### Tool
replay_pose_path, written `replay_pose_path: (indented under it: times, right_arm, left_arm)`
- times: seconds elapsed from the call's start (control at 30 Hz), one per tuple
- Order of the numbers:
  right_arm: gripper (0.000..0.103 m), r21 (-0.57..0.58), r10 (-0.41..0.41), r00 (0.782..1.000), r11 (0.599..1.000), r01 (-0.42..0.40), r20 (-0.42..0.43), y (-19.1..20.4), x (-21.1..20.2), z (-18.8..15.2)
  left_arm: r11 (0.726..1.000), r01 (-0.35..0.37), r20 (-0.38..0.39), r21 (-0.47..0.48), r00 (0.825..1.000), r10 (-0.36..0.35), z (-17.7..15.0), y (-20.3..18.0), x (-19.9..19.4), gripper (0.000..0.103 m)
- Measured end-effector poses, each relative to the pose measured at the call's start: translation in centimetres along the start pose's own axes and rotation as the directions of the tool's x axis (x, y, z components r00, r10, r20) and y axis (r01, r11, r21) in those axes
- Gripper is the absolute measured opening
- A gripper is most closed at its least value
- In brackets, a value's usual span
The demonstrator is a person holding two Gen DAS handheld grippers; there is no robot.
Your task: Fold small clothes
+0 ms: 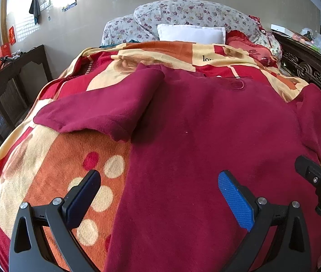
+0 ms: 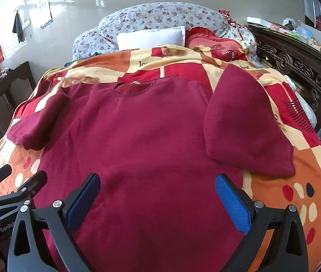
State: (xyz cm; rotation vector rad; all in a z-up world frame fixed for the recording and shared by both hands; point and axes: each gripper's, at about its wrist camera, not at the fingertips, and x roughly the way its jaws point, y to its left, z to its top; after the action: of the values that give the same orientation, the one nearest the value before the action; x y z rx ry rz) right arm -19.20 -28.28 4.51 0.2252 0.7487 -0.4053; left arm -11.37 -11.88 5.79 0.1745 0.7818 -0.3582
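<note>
The maroon short-sleeved sweater (image 2: 142,136) lay flat and wholly unfolded on the patterned blanket (image 1: 54,158) just ahead of both tongs, the left gripper (image 1: 159,195) and right gripper (image 2: 158,195) gaping wide, empty, every fold remaining.

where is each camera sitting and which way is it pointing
Left wrist: on the left gripper, low at the shirt's hem, facing the pillows; the right gripper shows at the right edge.
Right wrist: on the right gripper, facing likewise; the left gripper shows at the lower left.
Shared: shirt, blanket, white pillow.
</note>
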Motion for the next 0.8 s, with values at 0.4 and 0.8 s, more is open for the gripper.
replay_pose_path:
  times: [0.4, 0.8]
  right_arm:
    - [0.103, -0.025, 0.008, 1.000, 1.000, -0.008, -0.023, 1.3, 1.6, 0.3]
    - [0.103, -0.061, 0.027, 0.999, 0.998, -0.029, -0.041, 2.9, 2.7, 0.6]
  left_arm:
    - [1.000, -0.001, -0.020, -0.021, 1.000, 0.001, 0.3, 1.0, 1.1, 0.103]
    - [0.997, -0.040, -0.034, -0.067, 0.999, 0.038, 0.8, 4.3, 1.9, 0.103]
